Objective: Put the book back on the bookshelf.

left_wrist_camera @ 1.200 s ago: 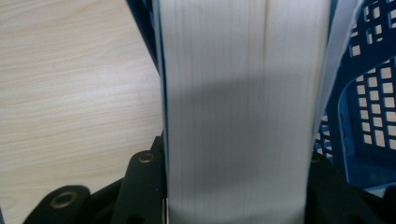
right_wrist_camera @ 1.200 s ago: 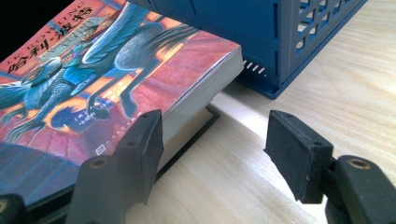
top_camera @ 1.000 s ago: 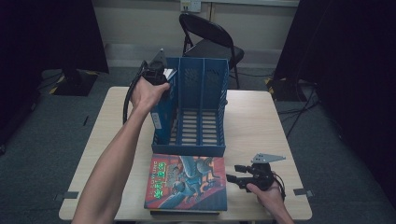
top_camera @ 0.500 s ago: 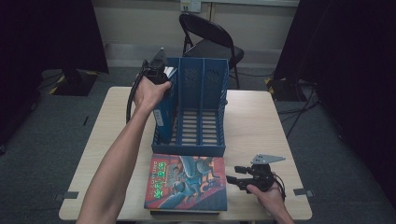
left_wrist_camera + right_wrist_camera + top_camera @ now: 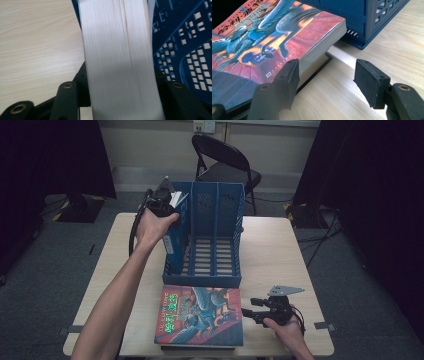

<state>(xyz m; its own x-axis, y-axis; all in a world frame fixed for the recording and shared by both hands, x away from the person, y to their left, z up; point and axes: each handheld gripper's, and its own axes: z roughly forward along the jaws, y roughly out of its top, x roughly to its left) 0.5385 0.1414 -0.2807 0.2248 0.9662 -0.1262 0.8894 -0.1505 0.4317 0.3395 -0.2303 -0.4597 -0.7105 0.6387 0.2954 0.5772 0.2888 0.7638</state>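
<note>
High view: the left gripper (image 5: 167, 202) is at the top of an upright book (image 5: 172, 227) standing in the leftmost slot of the blue file rack (image 5: 215, 240), near the table's (image 5: 280, 255) far left edge. Against the two earlier pictures the hand has shifted slightly and the book sits more squarely in its slot. The jaws have just been opening; in the left gripper view the white page block (image 5: 117, 60) is between them, and the pads look eased off rather than pressing, so I judge the book is being let go and its placing is nearly done.

The right gripper (image 5: 250, 314) rests near the table's near right corner, jaws parted and holding nothing, just beside the right edge of the stacked dragon-cover book (image 5: 200, 315), which lies along the near edge on a darker volume.

The middle and right slots are vacant. Open tabletop lies right of the rack; the rack's front lip sits close to the stack.
</note>
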